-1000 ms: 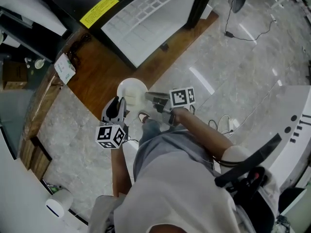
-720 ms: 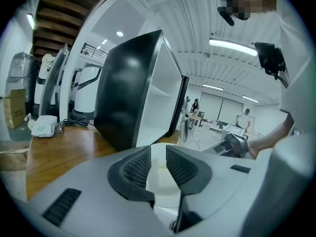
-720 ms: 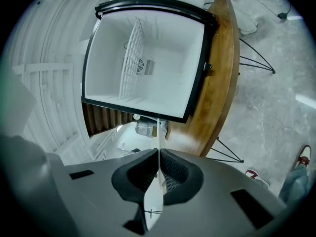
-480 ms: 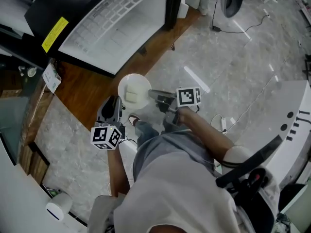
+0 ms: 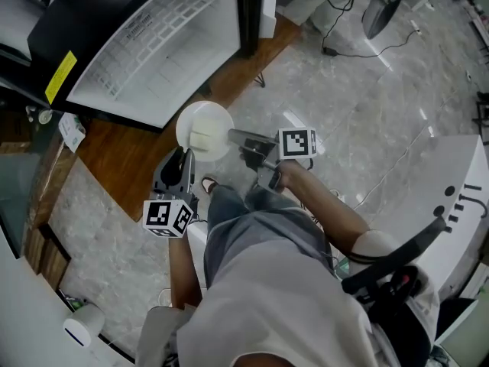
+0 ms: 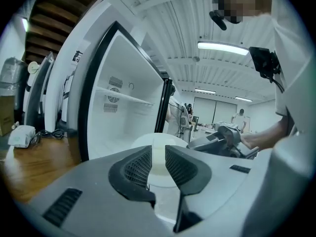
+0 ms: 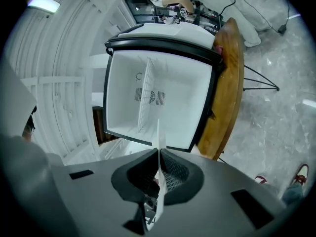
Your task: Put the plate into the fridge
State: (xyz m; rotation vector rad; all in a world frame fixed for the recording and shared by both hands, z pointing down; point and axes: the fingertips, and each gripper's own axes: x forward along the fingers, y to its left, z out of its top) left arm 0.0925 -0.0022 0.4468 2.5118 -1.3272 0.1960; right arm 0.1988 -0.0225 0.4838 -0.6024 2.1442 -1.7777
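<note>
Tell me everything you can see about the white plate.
The plate is round, white and smooth, like ceramic or plastic, held level in the air before the open fridge. The right gripper pinches its rim, edge-on between the fingers. A pale block lies on it. The left gripper is open close by, not gripping.

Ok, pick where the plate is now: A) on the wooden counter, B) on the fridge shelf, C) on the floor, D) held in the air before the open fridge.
D: the right gripper is shut on the rim of the plate, with the fridge standing open ahead of it.
</note>
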